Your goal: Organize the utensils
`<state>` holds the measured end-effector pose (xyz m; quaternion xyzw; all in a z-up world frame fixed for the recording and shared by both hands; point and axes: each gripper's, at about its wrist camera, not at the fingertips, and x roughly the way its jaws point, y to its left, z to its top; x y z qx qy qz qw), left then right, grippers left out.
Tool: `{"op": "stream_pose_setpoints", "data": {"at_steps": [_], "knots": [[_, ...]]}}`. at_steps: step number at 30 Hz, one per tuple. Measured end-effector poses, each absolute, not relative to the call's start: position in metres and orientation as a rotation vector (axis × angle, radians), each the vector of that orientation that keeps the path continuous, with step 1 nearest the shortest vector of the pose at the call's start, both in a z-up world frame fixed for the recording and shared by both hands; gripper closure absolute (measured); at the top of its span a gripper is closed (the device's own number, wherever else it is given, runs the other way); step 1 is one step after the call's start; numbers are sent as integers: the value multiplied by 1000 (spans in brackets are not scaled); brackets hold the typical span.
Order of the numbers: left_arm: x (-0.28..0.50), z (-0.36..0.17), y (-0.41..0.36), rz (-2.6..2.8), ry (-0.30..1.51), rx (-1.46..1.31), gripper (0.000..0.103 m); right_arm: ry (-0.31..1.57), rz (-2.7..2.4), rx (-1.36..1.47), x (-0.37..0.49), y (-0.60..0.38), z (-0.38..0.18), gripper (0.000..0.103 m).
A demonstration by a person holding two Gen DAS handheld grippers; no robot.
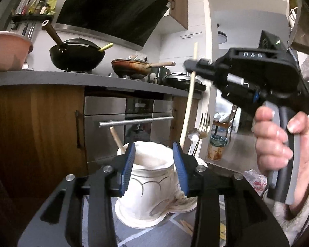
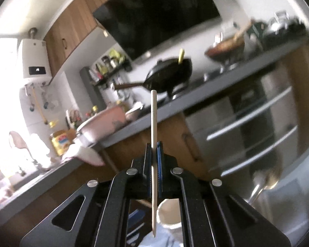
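Note:
A white ceramic utensil holder (image 1: 148,185) stands just beyond my left gripper (image 1: 154,164), whose blue pads (image 1: 127,164) stand apart on either side of its rim, open and gripping nothing. One wooden chopstick (image 1: 115,138) leans inside the holder. Forks (image 1: 204,123) rise from its far right side. My right gripper (image 1: 188,63), held by a hand (image 1: 278,140), is shut on a second wooden chopstick (image 1: 190,94) and holds it upright. In the right wrist view that chopstick (image 2: 153,123) sits between the closed pads of the right gripper (image 2: 154,150), its lower tip hanging above the holder (image 2: 169,212).
Behind runs a dark counter (image 1: 51,78) with a black wok (image 1: 76,55), a brown pan (image 1: 131,66) and a pink bowl (image 1: 6,49). Below it is a steel oven (image 1: 131,113). Loose chopsticks (image 1: 187,226) lie on the table. A bin (image 1: 217,147) stands on the floor.

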<state>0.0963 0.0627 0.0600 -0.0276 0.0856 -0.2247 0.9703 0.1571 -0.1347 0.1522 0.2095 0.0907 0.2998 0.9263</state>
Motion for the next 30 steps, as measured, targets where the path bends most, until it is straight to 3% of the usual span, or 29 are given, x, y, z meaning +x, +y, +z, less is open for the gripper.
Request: {"op": "stream_pose_setpoints", "data": {"at_steps": [6, 14, 24, 26, 28, 30], "knots": [[95, 52, 68, -443, 207, -56, 54, 149, 500, 370, 164, -130, 150, 97], [90, 39, 71, -428, 249, -28, 54, 191, 453, 285, 174, -110, 135, 97], [91, 28, 73, -391, 287, -3, 53, 383, 476, 253, 185, -103, 93, 97], [90, 26, 71, -388, 294, 5, 53, 415, 477, 261, 185, -103, 86, 95], [89, 25, 70, -390, 299, 14, 53, 436, 476, 270, 185, -104, 81, 84], [86, 23, 67, -392, 305, 28, 53, 452, 479, 284, 182, -107, 77, 79]]}}
